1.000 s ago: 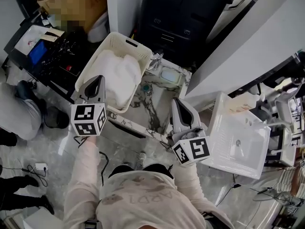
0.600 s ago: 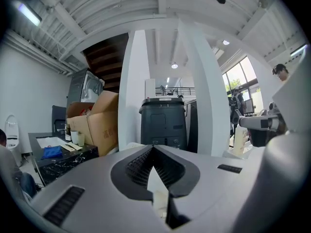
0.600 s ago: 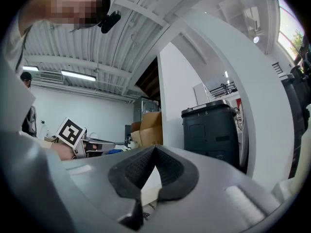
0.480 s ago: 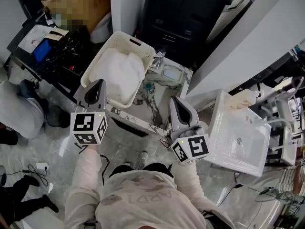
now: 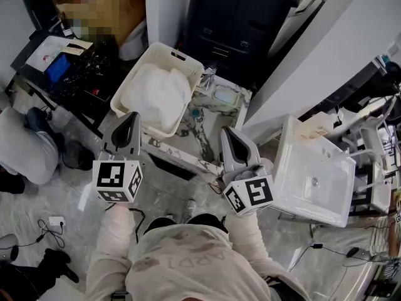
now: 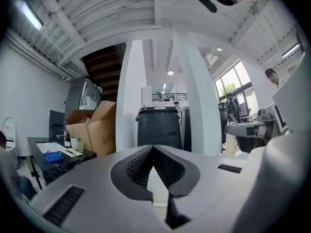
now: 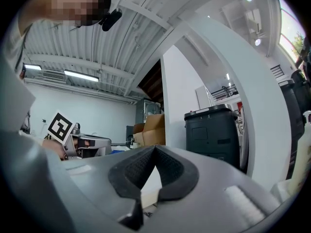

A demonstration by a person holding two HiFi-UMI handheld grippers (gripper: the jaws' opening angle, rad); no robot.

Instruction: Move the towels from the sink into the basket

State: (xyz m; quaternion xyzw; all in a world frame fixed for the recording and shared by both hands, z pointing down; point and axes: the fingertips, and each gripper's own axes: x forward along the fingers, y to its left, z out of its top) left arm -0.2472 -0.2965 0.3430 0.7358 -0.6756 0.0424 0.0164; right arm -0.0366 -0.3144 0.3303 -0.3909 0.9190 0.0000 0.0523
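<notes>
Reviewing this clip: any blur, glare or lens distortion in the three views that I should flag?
Head view: sharp, evenly lit, the towels in the basket nearly washed out white. Left gripper view: heavy fisheye, dark corners, bright windows at right. Right gripper view: same fisheye, glare top right, foreground soft.

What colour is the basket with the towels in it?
Cream, close to off-white. The basket shows best in the head view.

Grey left hand-held gripper (image 5: 131, 116), right hand-held gripper (image 5: 224, 132); black-white marker cubes (image 5: 117, 180); pale pink long-sleeved top (image 5: 188, 262) (faint lettering).
</notes>
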